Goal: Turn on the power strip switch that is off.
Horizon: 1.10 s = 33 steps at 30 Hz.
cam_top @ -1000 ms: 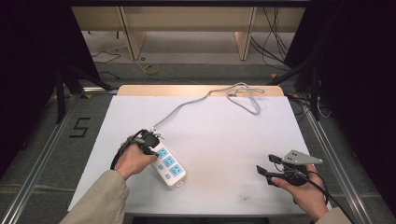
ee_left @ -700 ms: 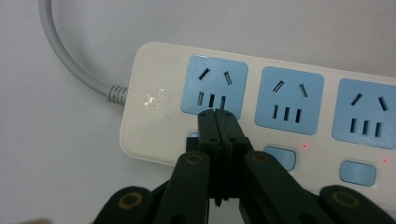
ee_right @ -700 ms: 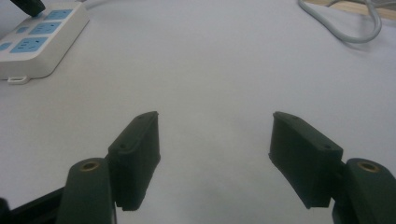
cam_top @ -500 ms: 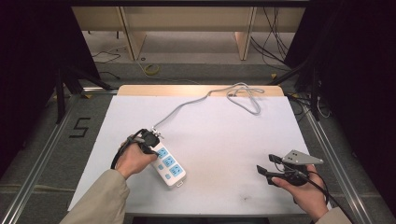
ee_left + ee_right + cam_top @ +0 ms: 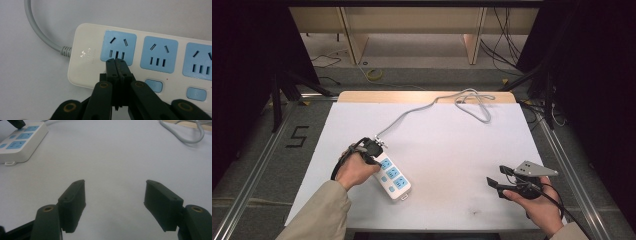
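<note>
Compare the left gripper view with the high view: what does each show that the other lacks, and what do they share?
Left gripper view alone: the socket slots and small blue switches of the power strip, with the left gripper shut, tips at the end socket. High view alone: the right gripper open over the white table, and the grey cable looping at the far edge. Both: strip, its cable, left gripper.

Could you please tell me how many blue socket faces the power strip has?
3, in a row along the power strip: one at the cord end under the left claw, one in the middle, one at the far end.
</note>
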Tool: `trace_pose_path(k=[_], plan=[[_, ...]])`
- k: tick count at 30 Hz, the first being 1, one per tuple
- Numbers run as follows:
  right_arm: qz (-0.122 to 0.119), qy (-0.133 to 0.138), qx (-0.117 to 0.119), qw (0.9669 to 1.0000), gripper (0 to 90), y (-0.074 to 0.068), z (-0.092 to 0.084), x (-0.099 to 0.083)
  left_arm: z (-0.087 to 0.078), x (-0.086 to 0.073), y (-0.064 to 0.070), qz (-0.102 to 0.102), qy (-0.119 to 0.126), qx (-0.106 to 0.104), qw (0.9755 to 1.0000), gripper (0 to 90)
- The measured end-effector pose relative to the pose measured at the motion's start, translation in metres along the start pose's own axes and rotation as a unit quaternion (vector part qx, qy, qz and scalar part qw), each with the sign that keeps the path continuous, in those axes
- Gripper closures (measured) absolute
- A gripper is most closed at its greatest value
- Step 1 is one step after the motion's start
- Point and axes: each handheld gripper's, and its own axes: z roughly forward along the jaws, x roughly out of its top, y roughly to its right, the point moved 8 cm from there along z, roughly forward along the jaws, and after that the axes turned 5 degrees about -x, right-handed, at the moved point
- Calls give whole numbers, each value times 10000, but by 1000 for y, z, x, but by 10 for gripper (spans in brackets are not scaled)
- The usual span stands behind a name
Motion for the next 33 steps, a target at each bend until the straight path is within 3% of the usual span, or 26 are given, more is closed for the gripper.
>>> trace_pose_path(k=[14,19,33], plan=[[-20,12,-1,10000,336,-1,-1,1,1,0,0,9,-74,37,10000,899],[-6,2,-4,10000,336,-1,-1,0,1,-2,2,37,-129,-66,9999,899],[-27,39,12,10000,338,-1,-2,1,2,-1,3,-35,-72,-51,10000,899]])
